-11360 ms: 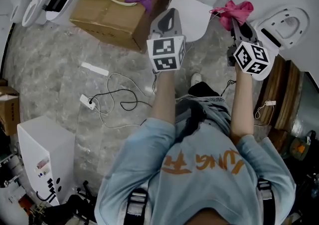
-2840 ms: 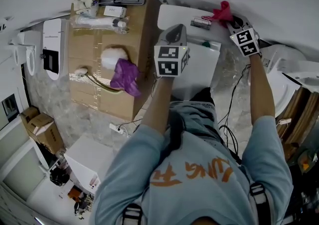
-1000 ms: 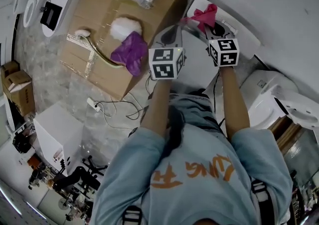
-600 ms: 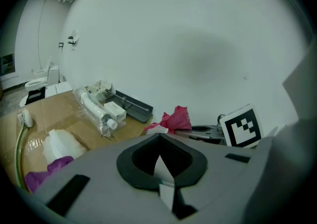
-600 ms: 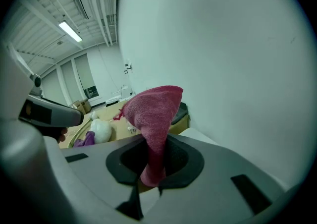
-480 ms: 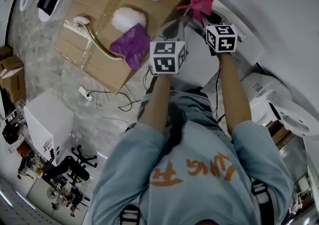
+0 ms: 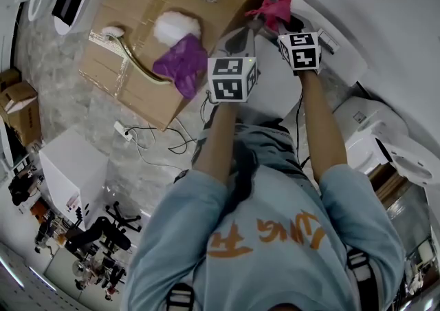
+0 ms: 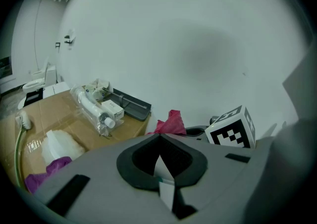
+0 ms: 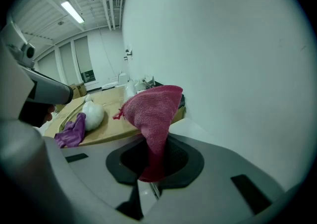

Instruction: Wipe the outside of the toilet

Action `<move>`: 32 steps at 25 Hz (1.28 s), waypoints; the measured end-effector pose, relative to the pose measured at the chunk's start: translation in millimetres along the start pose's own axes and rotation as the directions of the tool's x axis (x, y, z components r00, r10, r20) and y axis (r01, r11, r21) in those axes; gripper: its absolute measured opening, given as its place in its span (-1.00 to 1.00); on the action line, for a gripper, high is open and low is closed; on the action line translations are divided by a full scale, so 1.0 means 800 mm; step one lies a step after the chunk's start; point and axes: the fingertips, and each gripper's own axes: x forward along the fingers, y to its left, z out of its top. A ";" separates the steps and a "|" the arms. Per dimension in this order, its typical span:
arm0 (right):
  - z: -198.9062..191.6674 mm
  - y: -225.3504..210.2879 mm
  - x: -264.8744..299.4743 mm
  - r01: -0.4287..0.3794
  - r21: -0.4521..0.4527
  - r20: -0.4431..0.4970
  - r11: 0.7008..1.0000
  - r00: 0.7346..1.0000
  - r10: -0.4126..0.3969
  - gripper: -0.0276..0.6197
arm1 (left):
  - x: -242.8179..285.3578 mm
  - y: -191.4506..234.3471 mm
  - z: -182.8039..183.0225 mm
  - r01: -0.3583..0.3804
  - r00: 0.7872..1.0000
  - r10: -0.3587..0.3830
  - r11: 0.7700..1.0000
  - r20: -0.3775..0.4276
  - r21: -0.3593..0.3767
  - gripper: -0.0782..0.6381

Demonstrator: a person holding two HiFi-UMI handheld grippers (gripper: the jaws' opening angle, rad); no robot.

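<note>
**Head view and both gripper views: wiping of the toilet's exterior.** The toilet (image 7: 273, 93) is seen from above, directly in front of the person and against the white wall (image 7: 385, 7). The right gripper (image 7: 284, 22) is held over the rear upper part of the toilet, and its jaws are clamped on a pink-red cloth (image 9: 151, 106), whose free end stands up above them. The left gripper (image 7: 238, 31) is held just beside it over the toilet; its jaws are drawn together and nothing is carried between them.

The wiping is judged to be under way at the top rear. The front and sides are presumed to remain, although no streaks or wet patches are visible by which wiped areas could be told.

Contact between cloth and porcelain cannot be confirmed in any view. The bowl and base are hidden beneath the person's arms and body. A purple cloth (image 7: 180, 63) lies unused on the cardboard box (image 7: 124, 48) at the left.
</note>
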 end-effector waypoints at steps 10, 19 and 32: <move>-0.017 -0.010 -0.024 0.007 0.033 -0.003 0.999 1.000 -0.007 -0.72 | -0.010 -0.019 0.014 0.013 1.000 -0.014 0.999 0.019 0.045 -0.73; -0.036 -0.022 -0.047 0.009 0.000 0.003 1.000 1.000 -0.009 -0.72 | -0.020 -0.040 0.012 0.028 0.999 -0.029 0.996 0.014 0.089 -0.73; -0.062 -0.030 -0.083 -0.015 -0.026 -0.012 1.000 1.000 0.015 -0.72 | -0.026 -0.080 0.008 0.068 0.998 -0.069 0.984 -0.001 0.164 -0.73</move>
